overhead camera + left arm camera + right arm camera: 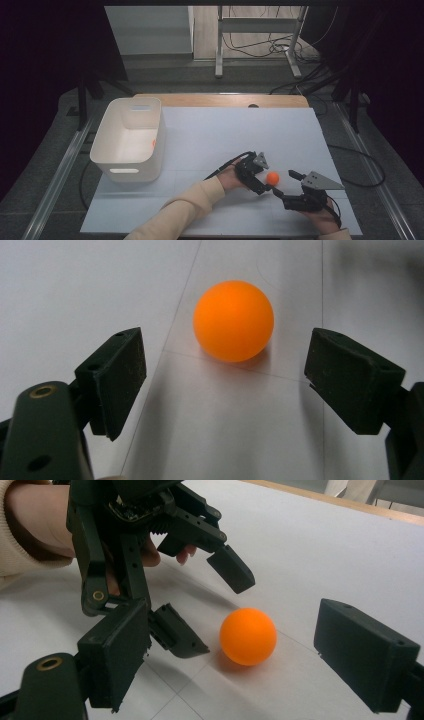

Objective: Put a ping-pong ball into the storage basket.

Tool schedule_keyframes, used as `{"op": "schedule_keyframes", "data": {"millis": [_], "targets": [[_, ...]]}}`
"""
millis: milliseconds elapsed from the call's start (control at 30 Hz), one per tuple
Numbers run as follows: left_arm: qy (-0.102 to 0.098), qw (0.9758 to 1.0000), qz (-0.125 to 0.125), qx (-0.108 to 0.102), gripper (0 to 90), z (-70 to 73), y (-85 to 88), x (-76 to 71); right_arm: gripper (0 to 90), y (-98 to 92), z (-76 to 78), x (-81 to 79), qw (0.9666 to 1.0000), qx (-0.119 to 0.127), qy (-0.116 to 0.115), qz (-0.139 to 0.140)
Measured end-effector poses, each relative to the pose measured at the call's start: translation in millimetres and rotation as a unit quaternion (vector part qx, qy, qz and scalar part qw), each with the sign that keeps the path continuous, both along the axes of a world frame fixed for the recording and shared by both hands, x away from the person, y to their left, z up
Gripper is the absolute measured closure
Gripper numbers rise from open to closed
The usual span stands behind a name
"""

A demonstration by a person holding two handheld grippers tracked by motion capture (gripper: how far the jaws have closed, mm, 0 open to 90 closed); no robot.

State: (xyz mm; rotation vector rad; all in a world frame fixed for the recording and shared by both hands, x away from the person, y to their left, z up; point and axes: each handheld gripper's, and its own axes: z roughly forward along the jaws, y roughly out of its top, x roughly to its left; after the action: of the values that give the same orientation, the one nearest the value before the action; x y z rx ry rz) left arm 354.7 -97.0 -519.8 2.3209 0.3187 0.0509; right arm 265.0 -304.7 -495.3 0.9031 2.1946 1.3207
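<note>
An orange ball [272, 177] rests on the white sheet [225, 135] at the near right. My left gripper [266, 181] comes at it from the left, open. In the left gripper view the ball [233, 320] sits just beyond the tips of my left gripper [232, 380], untouched. My right gripper [285, 184] stands open on the ball's right. In the right gripper view the ball [248, 636] lies ahead of my right gripper [242, 655], with the left gripper [215, 605] and its hand across from it, one black jaw on each side of the ball.
A white plastic bin [130, 135] stands at the sheet's left side, with a small orange thing [154, 143] inside near its right wall. A wooden table edge [220, 100] runs along the back. Cables and a metal frame [260, 45] lie on the floor beyond.
</note>
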Motion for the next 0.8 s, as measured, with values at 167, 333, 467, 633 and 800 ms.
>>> {"op": "schedule_keyframes", "data": {"millis": [167, 333, 467, 633, 800], "targets": [[0.0, 1.0, -0.005, 0.002, 17.5, -0.7, -4.6, 1.9, 15.4, -1.5, -0.2, 0.9, 1.0, 0.0, 0.001, -0.006], [-0.001, 0.9999, -0.013, 0.004, 17.6, -1.1, -10.1, 2.4, 15.5, -1.5, -0.2, 0.8, 1.0, 0.001, 0.001, -0.007], [-0.003, 0.9998, -0.019, 0.008, 18.4, -2.4, -14.2, 3.8, 15.5, -2.8, 0.1, 0.8, 0.9999, 0.004, 0.0, -0.011], [-0.007, 0.9998, -0.016, 0.009, 22.5, -4.3, -18.3, 4.3, 15.5, -2.7, -0.1, 0.8, 0.9999, 0.003, -0.001, -0.011], [-0.003, 0.9996, -0.029, 0.005, 32.4, -4.4, -18.4, 4.4, 15.6, -3.2, 0.1, 0.7, 0.9999, 0.005, 0.0, -0.013]]}}
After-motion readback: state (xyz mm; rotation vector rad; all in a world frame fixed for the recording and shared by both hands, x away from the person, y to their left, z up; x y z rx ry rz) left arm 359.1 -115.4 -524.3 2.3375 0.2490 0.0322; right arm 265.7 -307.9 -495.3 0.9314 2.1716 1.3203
